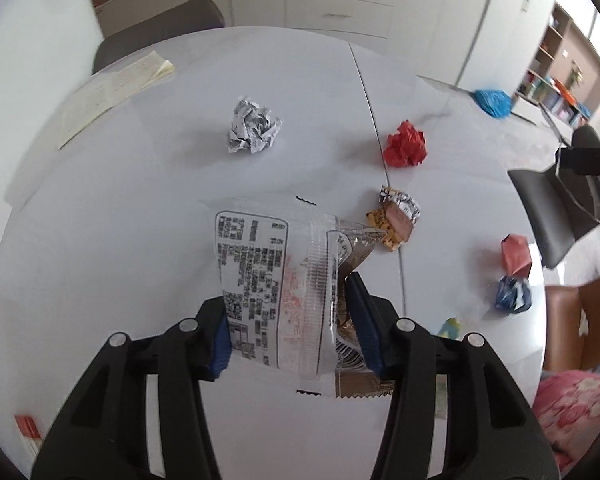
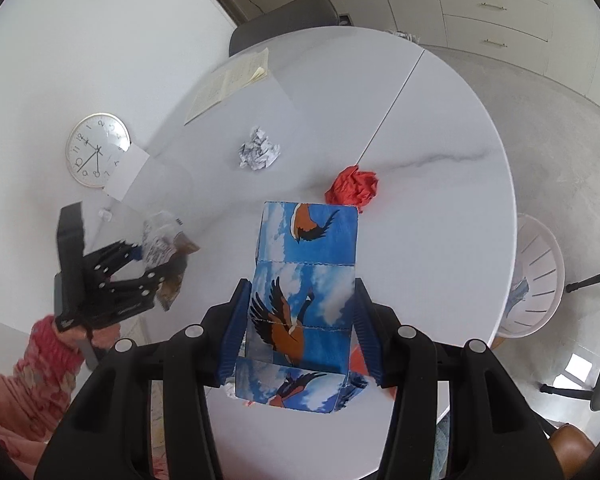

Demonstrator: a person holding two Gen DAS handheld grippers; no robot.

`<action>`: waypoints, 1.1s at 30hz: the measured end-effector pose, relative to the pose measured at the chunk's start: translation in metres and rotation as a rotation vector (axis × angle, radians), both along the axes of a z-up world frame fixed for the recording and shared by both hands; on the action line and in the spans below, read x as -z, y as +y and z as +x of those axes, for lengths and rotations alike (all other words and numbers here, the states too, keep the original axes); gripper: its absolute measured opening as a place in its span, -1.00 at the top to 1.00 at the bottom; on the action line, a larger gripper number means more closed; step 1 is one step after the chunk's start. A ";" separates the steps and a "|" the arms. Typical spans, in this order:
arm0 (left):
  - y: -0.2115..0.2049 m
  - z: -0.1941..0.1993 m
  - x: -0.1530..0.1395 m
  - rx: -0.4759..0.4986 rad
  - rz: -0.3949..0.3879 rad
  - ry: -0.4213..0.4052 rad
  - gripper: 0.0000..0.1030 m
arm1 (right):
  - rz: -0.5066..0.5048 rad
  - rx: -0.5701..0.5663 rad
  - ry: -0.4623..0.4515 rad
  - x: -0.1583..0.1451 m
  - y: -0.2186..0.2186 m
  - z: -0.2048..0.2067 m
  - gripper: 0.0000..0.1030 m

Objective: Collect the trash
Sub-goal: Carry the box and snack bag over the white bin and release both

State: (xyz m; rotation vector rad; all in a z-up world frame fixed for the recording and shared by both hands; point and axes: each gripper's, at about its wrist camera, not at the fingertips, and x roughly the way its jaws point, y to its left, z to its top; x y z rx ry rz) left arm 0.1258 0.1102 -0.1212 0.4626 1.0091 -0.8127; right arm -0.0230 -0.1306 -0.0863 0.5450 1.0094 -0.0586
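A: Above the round white marble-look table, what does the left gripper have?

B: Its blue pads are clamped on a clear, crinkled plastic snack wrapper printed with black text and faint red lettering. The wrapper's long axis runs straight out along the fingers, its far end pointing away from the camera toward the crumpled black-and-white newspaper ball. The serrated seams sit at its near and far ends.

A: And the right gripper?

B: It is closed on a tall blue cardboard carton with clouds and orange-brown geese printed on it. The carton's long axis also follows the fingers, its far end aimed at the crumpled red paper ball, which lies on the table by the seam.

A: Anything else lying around?

B: A yellow-and-brown candy wrapper, a small red wrapper and a blue one near the table's right edge.
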 end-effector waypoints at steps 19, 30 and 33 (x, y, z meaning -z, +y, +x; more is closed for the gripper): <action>-0.209 -0.142 -0.054 -0.235 -0.111 0.046 0.03 | -0.082 0.048 0.229 0.133 -0.257 -0.037 -0.05; -0.321 -0.163 -0.022 -0.181 -0.030 0.149 0.02 | -0.107 -0.026 0.247 0.138 -0.307 -0.033 -0.76; -0.344 -0.164 -0.013 -0.143 -0.019 0.173 0.02 | -0.129 0.003 0.220 0.114 -0.325 -0.042 -0.79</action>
